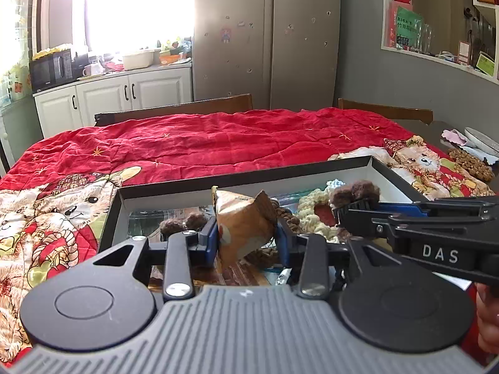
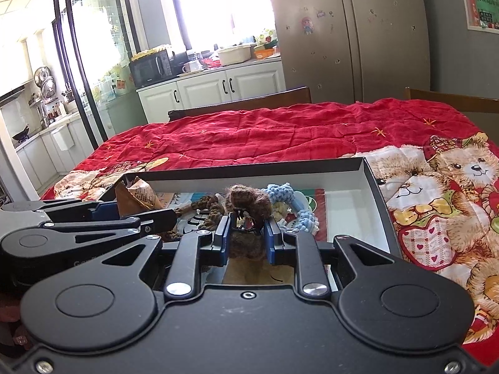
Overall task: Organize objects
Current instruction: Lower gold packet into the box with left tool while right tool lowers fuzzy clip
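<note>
Both grippers sit over the shallow black-walled box (image 1: 243, 178) on the desk, which is covered by a red bear-print quilt (image 1: 199, 140). Left gripper (image 1: 246, 237) — fingers clenched on a crumpled orange-brown snack packet (image 1: 241, 221), held upright above the box's left half. Right gripper (image 2: 248, 233) — fingers clamped on a brown fuzzy knitted toy (image 2: 248, 201), over the box's middle. Just beyond it in the box: a light blue crocheted piece (image 2: 280, 193) and a brown braided cord (image 2: 209, 208).
</note>
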